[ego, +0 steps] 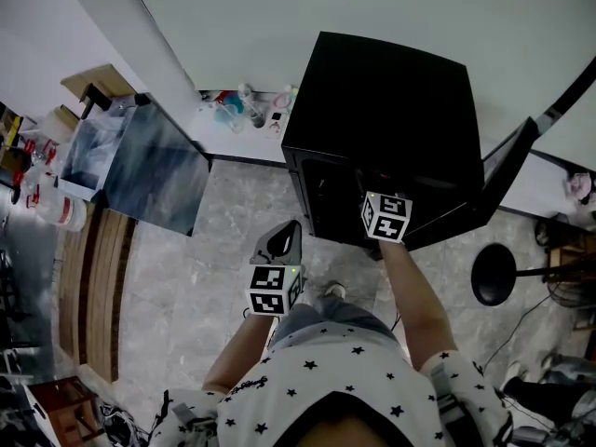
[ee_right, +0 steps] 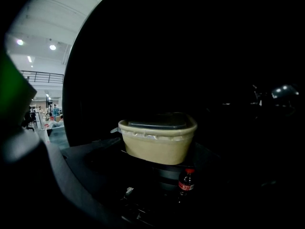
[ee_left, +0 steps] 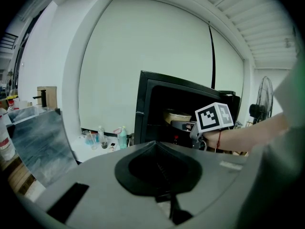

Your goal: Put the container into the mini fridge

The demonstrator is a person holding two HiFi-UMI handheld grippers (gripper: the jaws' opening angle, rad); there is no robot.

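Right gripper view has the container (ee_right: 157, 142) in the middle of the frame: a tan tub with a dark lid. It sits inside the dark interior of the mini fridge (ee_right: 200, 70). The right gripper's dark jaws lie spread on either side of its base and seem to be gripping it, though the gloom makes the contact hard to read. Below the container, lower in the fridge, a small cola bottle (ee_right: 186, 180) with a red cap stands upright.

From the left gripper view, the container (ee_left: 177, 115) shows at the upper level inside the fridge's open front (ee_left: 157, 99). The right gripper (ee_left: 188, 126) is right up against it, and its marker cube (ee_left: 214, 117) is just outside the opening. The left gripper (ee_left: 156, 149) has its jaws closed together with nothing between them.

Head view looks down on the black fridge (ego: 391, 101) standing against the pale wall. Its door (ego: 503, 170) is swung open to the right. The right gripper (ego: 384, 214) reaches into the opening, with the bare forearm stretched out behind it. The left gripper (ego: 279, 245) hangs apart from the fridge, close to the person's body and over the grey marbled floor (ego: 233, 212). The person wears a white shirt with black stars (ego: 345, 380).

A low white ledge (ego: 247, 110) along the wall beside the fridge carries a few small bottles. Further left stands a grey tabletop (ego: 154, 166). A round black stool (ego: 494, 273) sits to the right, below the open door. A standing fan (ee_left: 261, 104) shows beyond the fridge in the left gripper view.
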